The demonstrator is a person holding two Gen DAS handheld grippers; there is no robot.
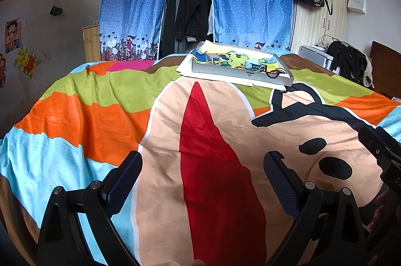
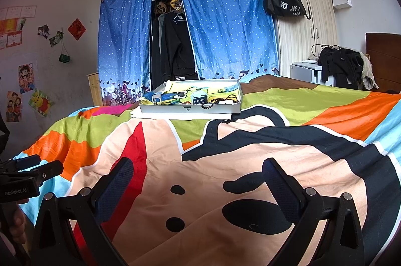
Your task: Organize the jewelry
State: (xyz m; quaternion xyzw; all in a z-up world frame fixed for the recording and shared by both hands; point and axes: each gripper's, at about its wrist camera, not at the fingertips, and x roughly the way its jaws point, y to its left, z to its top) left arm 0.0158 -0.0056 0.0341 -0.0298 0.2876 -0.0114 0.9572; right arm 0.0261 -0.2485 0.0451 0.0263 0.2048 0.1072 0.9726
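Soft even daylight, fisheye-warped edges

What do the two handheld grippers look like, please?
Both the left gripper and the right gripper have black angular frames with silver round pivot bolts. Their fingers carry dark blue textured pads. White "GenRobot.AI" lettering marks the left gripper's body in the right wrist view.

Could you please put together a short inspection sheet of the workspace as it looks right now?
Surface: bed covered by a bright cartoon bedspread, wrinkled.
Job's things: shallow grey tray at the far side, on white paper; dark bead bracelet draped over its front edge; small blue box inside.
Clutter: nothing seen on the bedspread apart from the tray.
Grippers: left gripper and right gripper both open, empty, above the near bedspread.
Cables: nothing seen on the bed.
Surroundings: blue dotted curtain over hanging clothes, black bag on the wardrobe, posters on the wall.
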